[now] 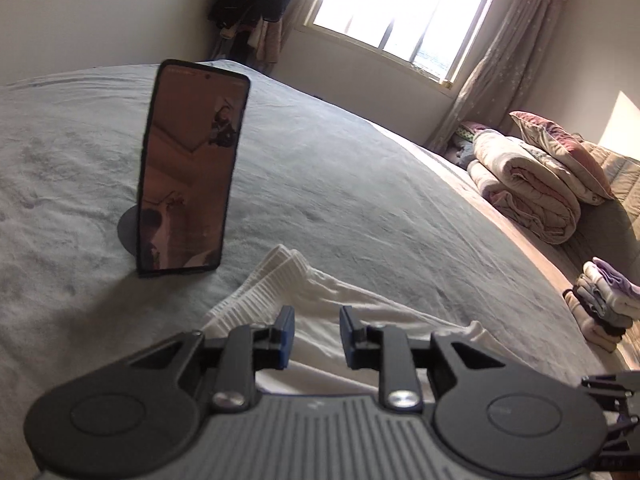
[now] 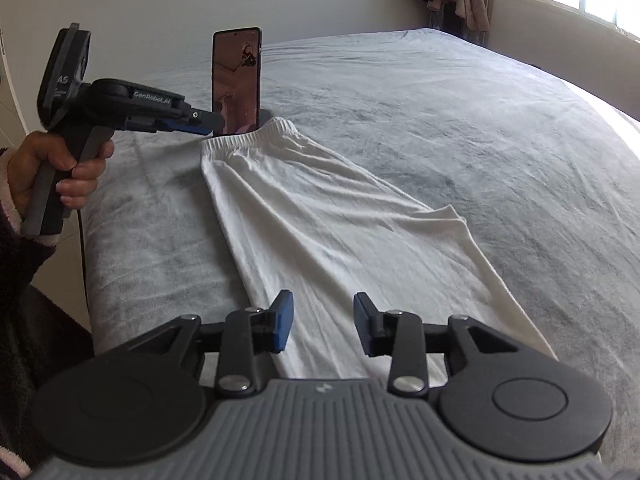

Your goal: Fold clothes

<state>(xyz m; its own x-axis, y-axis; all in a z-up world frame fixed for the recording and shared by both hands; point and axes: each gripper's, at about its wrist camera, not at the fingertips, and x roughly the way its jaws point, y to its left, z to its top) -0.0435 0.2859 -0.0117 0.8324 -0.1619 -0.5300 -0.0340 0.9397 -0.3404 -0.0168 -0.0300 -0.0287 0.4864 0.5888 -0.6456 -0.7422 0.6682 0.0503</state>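
Counted from my grippers: one pair of white trousers (image 2: 320,224); one phone (image 2: 237,82) on a stand; one bed (image 2: 460,120); one stack of folded clothes (image 1: 604,304); one rolled quilt (image 1: 520,192); one pillow (image 1: 560,152); one window (image 1: 400,8).

White trousers (image 2: 320,216), ribbed waistband; grey-blue bedsheet (image 2: 440,120); black hand-held gripper (image 2: 322,320), blue pads (image 2: 283,320); black phone (image 2: 237,80) ahead.

claw (image 2: 322,322): black arms, blue pads | sleeve (image 2: 16,264): dark, fuzzy, pink-trimmed
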